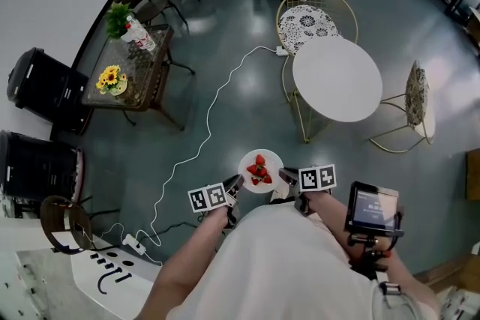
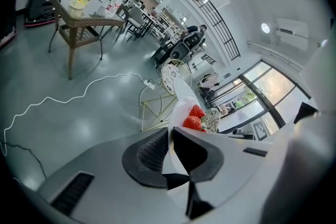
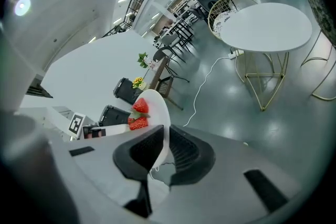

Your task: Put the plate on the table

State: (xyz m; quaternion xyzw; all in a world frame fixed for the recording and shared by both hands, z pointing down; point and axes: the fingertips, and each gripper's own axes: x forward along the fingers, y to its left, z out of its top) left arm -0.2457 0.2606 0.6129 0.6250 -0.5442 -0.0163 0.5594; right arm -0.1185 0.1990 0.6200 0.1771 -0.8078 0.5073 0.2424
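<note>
Holding the small white plate (image 1: 270, 160) in mid-air over the grey floor (image 1: 225, 49), well apart from the round white tabletop (image 1: 337, 79) ahead. Clamping one rim in the left hand-held gripper (image 1: 234, 183) and the opposite rim in the right hand-held gripper (image 1: 286, 176), probably sharing the load and keeping it level so nothing slides. Looking thin, smooth and glossy, and carrying a few red strawberries (image 1: 258, 171) heaped near its middle.
</note>
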